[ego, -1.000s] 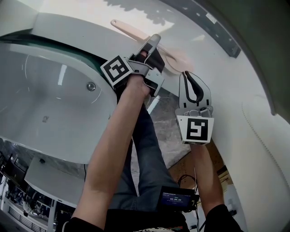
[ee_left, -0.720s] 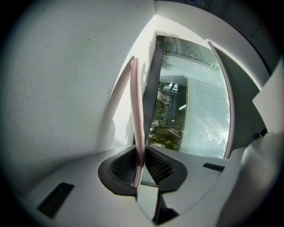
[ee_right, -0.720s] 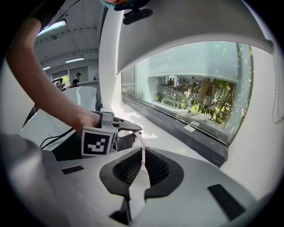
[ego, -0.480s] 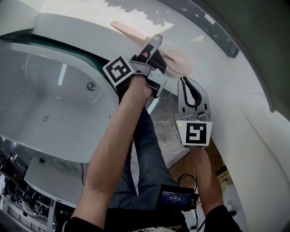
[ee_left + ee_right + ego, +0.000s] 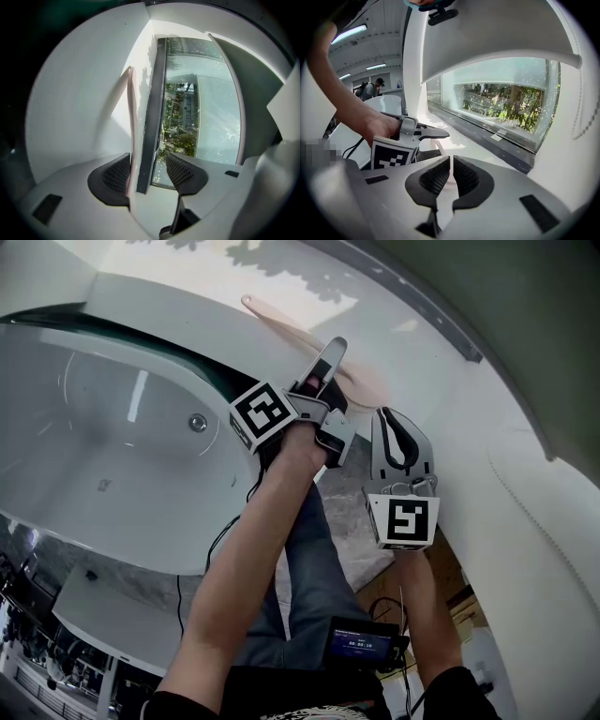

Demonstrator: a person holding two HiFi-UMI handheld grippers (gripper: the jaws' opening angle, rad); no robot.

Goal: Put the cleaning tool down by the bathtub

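Observation:
The cleaning tool (image 5: 281, 322), a pale pink long-handled brush, lies on the white ledge (image 5: 178, 310) behind the bathtub (image 5: 103, 437). My left gripper (image 5: 330, 360) hovers over the tool's head end. Its jaws are opening. In the left gripper view the handle (image 5: 131, 117) runs between the jaws, close beside the left pad (image 5: 116, 176), and the right pad stands well off it. My right gripper (image 5: 397, 435) is shut and empty, just right of the left one, above the ledge. In the right gripper view its jaws (image 5: 451, 177) nearly touch, and the left gripper (image 5: 415, 134) is ahead.
A dark window frame strip (image 5: 153, 112) runs along the ledge's far side, with glass and greenery behind it. The tub's drain fitting (image 5: 197, 422) shows on its inner wall. Marble floor (image 5: 361, 521) lies below the grippers, and a curved white wall (image 5: 553, 521) rises at the right.
The left gripper's jaws have spread apart off the pink handle, which now rests on the ledge. The right gripper has hardly moved.

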